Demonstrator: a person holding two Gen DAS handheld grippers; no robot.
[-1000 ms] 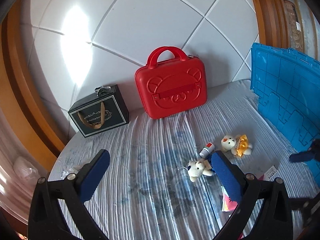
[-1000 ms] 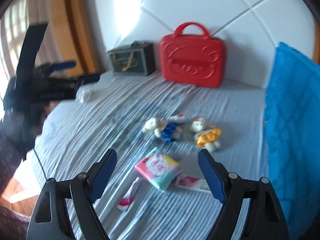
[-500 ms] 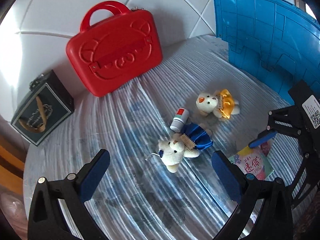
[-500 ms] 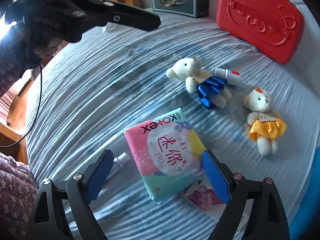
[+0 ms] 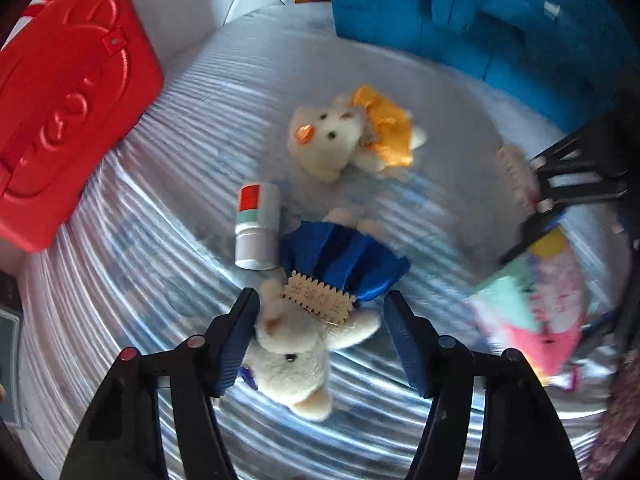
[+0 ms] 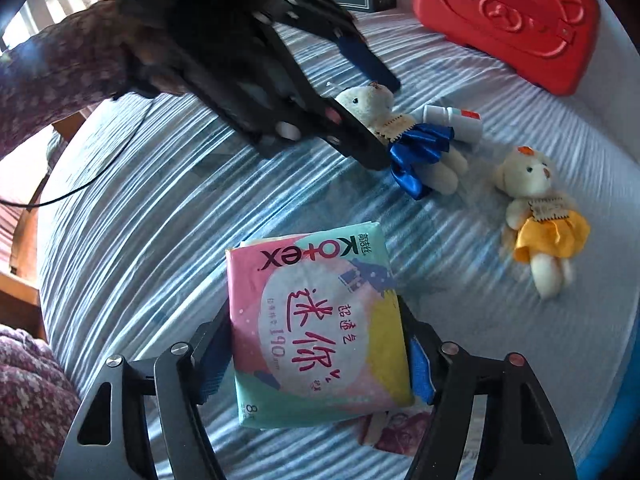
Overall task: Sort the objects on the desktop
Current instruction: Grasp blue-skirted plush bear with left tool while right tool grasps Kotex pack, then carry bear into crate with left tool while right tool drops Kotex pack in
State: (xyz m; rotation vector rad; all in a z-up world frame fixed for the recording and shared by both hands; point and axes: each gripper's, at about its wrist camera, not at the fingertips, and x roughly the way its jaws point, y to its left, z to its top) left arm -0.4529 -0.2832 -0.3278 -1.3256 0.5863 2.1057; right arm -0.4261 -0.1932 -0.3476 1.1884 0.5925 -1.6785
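Both grippers have dropped onto targets since the earlier frame. Your left gripper (image 5: 320, 340) straddles the blue-dressed bear (image 5: 304, 320), jaws open, beside the small bottle (image 5: 258, 232). Your right gripper (image 6: 316, 356) brackets the Kotex pack (image 6: 316, 320), near that bear; grip unconfirmed. Close next.

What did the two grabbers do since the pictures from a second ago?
Both came down. The left gripper now has its fingers around the blue-dress bear, one finger touching, not yet closed. The right gripper has its fingers against both sides of the pink pack. The yellow-dress bear, small bottle and red case stayed put.
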